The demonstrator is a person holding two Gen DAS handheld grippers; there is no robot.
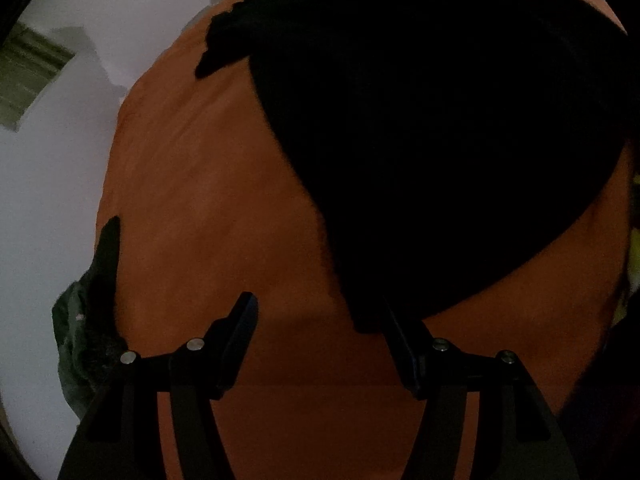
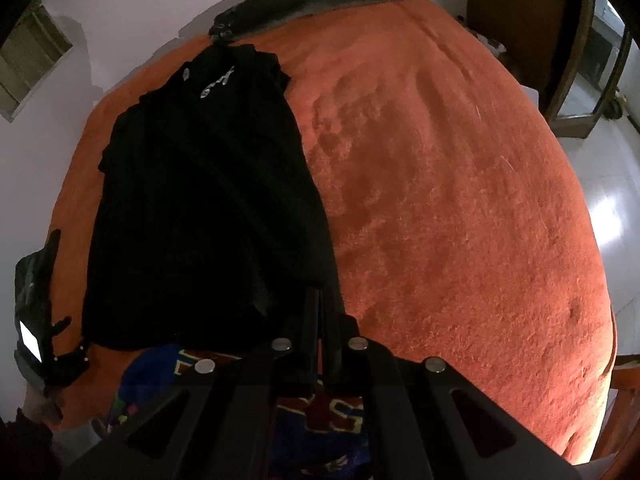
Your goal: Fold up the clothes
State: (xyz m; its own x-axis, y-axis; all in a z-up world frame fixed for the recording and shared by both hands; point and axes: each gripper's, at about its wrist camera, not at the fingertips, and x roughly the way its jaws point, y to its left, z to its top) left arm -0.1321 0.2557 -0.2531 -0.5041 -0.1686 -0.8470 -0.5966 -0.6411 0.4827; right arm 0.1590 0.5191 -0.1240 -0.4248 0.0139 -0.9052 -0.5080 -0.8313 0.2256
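Your black garment (image 2: pixel 208 200) lies flat on the orange bed (image 2: pixel 440 200), toward its left side. Your left hand-held gripper (image 1: pixel 320 320) stands apart at the garment's near corner — likely lined up to pinch it. Your right hand-held gripper (image 2: pixel 320 304) is pressed together at the garment's near hem — whether it pins cloth, I can't tell.

Black tongs (image 1: pixel 320 320), silver rivets, angular linkage arms

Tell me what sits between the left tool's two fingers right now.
Only bare orange bedspread, seen in the left wrist view; the black garment reaches just the right-hand finger.
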